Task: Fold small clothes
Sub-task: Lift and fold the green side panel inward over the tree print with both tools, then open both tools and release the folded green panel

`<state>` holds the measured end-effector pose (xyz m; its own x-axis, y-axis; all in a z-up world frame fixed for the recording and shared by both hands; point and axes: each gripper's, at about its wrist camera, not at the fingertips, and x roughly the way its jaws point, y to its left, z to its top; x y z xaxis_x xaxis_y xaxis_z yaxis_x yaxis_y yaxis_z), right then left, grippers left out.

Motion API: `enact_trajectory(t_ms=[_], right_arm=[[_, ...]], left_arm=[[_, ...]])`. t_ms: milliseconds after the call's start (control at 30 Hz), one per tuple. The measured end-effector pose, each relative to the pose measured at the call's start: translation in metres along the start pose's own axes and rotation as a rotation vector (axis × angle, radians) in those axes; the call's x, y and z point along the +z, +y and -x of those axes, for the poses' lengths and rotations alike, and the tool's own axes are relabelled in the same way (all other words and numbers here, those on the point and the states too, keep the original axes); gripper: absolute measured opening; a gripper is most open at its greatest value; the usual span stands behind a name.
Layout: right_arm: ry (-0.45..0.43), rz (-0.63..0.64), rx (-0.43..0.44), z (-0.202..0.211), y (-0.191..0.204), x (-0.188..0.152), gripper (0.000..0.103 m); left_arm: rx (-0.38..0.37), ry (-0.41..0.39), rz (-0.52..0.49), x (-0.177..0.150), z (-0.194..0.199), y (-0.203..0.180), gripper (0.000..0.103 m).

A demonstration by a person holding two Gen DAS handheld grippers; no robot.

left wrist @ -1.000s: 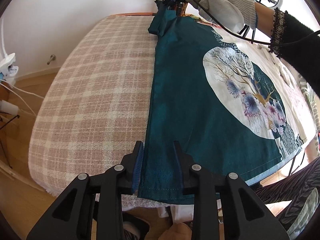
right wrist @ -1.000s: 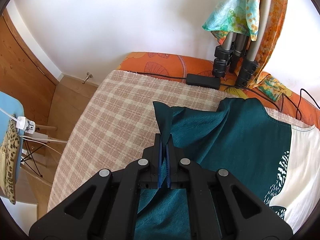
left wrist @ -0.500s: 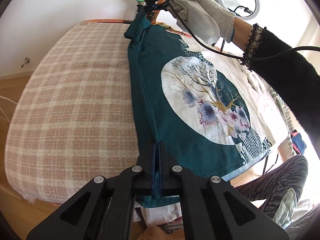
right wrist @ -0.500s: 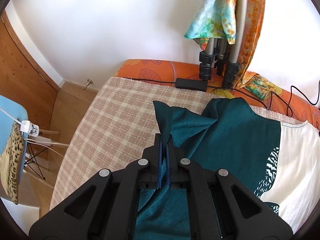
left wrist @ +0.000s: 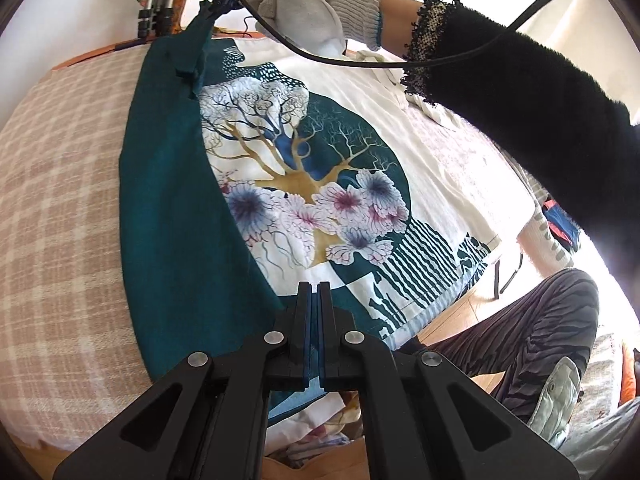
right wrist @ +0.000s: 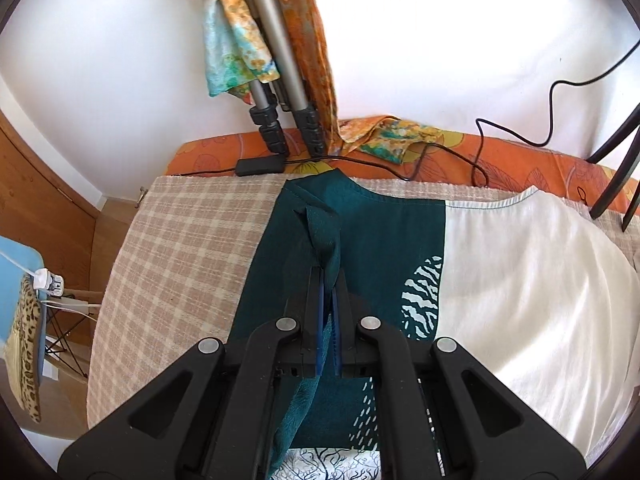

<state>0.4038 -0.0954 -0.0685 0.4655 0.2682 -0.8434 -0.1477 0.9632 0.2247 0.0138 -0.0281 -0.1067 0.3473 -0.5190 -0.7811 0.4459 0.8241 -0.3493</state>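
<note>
**A:** Where is the garment, and what do you have hold of?

**B:** The T-shirt lies print-up on the checked blanket, which is the landmark here. Your left gripper is clamped on the teal side edge near the hem, at the blanket's near edge. Your right gripper is pinched shut on a ridge of teal cloth by the sleeve, at the blanket's far edge, just short of the orange cover beyond it.

**A:** Which step is that?

**B:** By my reading, the first lengthwise fold. You hold the teal side at both ends, and it is raised and doubled towards the tree print, its fold line running the blanket's length.

**A:** What does the next move call for?

**B:** I'd say both ends must travel together across the print, so the folded edge stays straight. Keep the cloth taut between your grippers. Lay it flat before you let go, or the sleeve may bunch under the panel.

**A:** Any container to put it in?

**B:** None shows in either view. More white and patterned cloth lies on the blanket past the shirt's far side, under your sleeved forearm, but it sits loose, not in anything.
</note>
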Motion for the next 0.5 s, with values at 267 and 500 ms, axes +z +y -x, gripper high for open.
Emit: enact_trajectory(t_ms=[267,500], right_arm=[[0.043,-0.047,-0.118,-0.016,-0.040,-0.005,0.010],[0.010,-0.090,-0.028,0.016,-0.057,-0.022,0.065]], left_arm=[[0.007,0.002,-0.048,-0.005,0.007,-0.006,0.008],[0.094,-0.023,-0.002,-0.032,0.032,0.017,0.011]])
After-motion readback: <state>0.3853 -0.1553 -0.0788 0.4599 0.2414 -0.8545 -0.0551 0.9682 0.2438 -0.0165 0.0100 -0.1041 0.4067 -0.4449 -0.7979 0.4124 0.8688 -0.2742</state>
